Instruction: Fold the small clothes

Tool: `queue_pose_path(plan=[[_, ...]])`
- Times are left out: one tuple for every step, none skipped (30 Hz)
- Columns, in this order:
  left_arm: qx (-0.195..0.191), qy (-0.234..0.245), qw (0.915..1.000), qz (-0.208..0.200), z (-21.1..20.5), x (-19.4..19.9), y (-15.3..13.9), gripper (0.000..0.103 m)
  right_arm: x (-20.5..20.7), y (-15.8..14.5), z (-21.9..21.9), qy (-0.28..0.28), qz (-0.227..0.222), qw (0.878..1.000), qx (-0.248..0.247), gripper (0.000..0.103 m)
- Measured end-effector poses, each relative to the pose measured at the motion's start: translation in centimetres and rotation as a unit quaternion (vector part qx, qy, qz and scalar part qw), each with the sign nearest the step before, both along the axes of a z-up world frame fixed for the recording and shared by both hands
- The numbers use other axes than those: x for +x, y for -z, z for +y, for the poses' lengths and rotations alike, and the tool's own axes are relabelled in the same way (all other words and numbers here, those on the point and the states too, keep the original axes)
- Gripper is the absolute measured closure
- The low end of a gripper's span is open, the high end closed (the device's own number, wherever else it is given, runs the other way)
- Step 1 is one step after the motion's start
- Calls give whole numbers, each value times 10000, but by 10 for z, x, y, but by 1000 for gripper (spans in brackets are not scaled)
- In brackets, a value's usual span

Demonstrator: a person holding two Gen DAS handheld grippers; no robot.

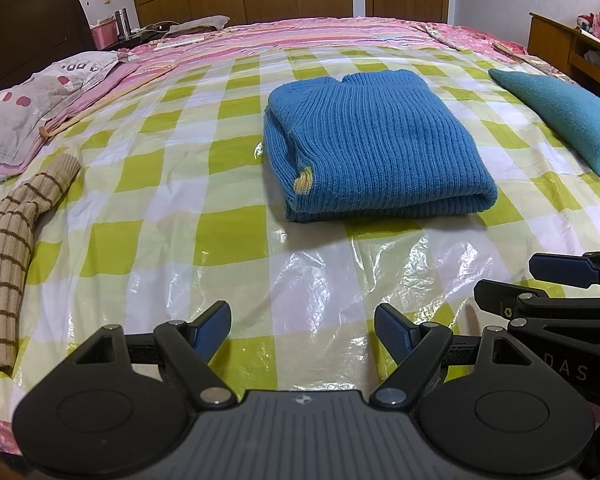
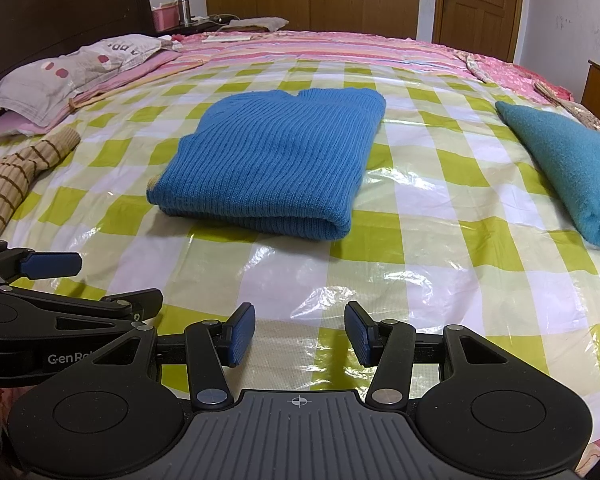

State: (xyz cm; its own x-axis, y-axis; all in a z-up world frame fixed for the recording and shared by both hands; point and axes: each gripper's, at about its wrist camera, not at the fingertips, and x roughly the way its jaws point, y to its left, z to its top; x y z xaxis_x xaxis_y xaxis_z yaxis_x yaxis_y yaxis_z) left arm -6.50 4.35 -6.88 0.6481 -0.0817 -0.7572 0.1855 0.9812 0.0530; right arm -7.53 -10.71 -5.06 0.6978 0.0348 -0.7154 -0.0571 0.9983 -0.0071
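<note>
Three garments are seen on the plastic sheet [image 1: 236,236] covering the bed: one folded blue sweater [image 1: 376,144] at the centre, one teal fleece [image 1: 568,120] folded at the right edge, and one striped beige garment [image 1: 8,240] lying unfolded at the left edge. Two grippers are held side by side above the near part of the sheet, well short of the sweater. The left gripper [image 1: 302,332] is shown with fingers wide apart and nothing between them; the right gripper [image 2: 300,332] is shown with a narrower gap, likewise holding nothing. One pillow [image 2: 72,76] and one long stick [image 1: 112,100] are placed at the far left. Bare checked sheet is left between grippers and sweater, and on both sides of the sweater.
</note>
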Motion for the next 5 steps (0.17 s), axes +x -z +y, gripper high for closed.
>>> queue_pose_path(plan=[[-5, -2, 10000, 2, 0, 0, 0, 20, 0, 0, 0, 0, -1, 10000, -3, 54], [-11, -6, 10000, 10, 0, 0, 0, 20, 0, 0, 0, -2, 0, 10000, -9, 54], [-16, -9, 10000, 19, 0, 0, 1, 20, 0, 0, 0, -4, 4, 10000, -8, 54], [-20, -12, 10000, 26, 0, 1, 1, 20, 0, 0, 0, -3, 9, 10000, -7, 54], [-19, -14, 10000, 31, 0, 1, 2, 20, 0, 0, 0, -3, 10, 10000, -3, 54]])
